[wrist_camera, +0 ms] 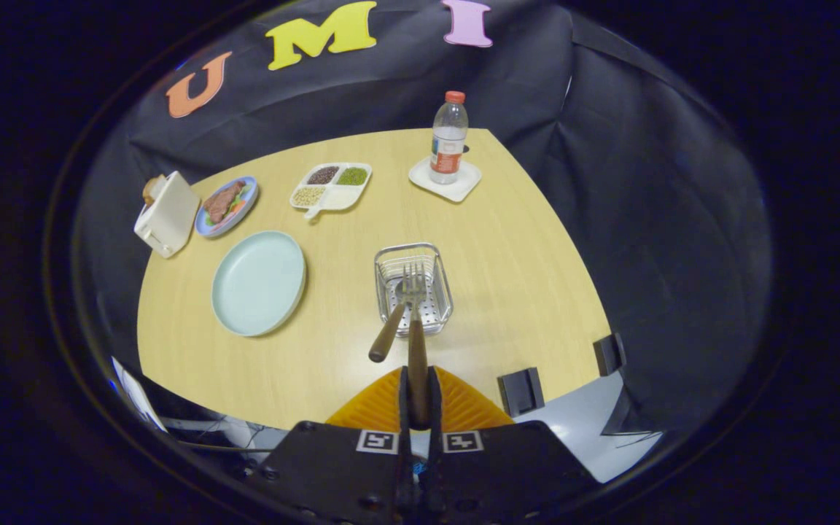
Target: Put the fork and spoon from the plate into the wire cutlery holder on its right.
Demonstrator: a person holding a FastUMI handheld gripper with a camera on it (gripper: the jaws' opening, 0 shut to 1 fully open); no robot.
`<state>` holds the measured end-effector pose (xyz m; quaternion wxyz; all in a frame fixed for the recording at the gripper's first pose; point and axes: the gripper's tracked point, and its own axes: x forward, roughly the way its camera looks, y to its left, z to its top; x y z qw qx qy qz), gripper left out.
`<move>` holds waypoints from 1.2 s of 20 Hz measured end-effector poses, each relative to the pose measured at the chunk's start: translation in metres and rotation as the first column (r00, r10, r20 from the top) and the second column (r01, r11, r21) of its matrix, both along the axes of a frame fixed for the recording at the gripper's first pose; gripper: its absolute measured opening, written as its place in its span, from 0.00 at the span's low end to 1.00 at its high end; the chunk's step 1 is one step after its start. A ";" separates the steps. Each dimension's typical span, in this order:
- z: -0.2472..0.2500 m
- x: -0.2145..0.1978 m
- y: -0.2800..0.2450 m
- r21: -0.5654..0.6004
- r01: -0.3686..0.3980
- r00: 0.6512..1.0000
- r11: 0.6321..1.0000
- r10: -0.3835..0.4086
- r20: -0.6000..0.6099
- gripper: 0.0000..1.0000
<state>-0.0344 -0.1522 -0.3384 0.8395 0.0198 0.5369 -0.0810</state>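
Two utensils met at the holder (414,286): the spoon (389,329) already leaned inside it, handle poking out toward the claw (418,394), which pinched the fork (415,332) by its handle with the tines over the basket. The plate (258,283) on the counter (507,262) sat bare. Released from this height, the fork might strike the spoon's handle or tip out over the rim.

table (522,292): light wood, rounded edge; wall (646,182): black cloth, draped; light: dim, even
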 end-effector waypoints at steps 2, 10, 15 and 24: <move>0.003 0.003 0.000 0.001 0.011 1.000 1.000 -0.011 0.007 0.09; 0.021 0.022 0.004 -0.023 -0.015 0.996 1.000 0.017 0.087 0.36; 0.030 0.026 0.007 0.008 0.018 0.993 1.000 -0.019 0.116 0.49; 0.086 0.047 0.024 0.024 0.017 0.959 1.000 -0.023 0.283 0.69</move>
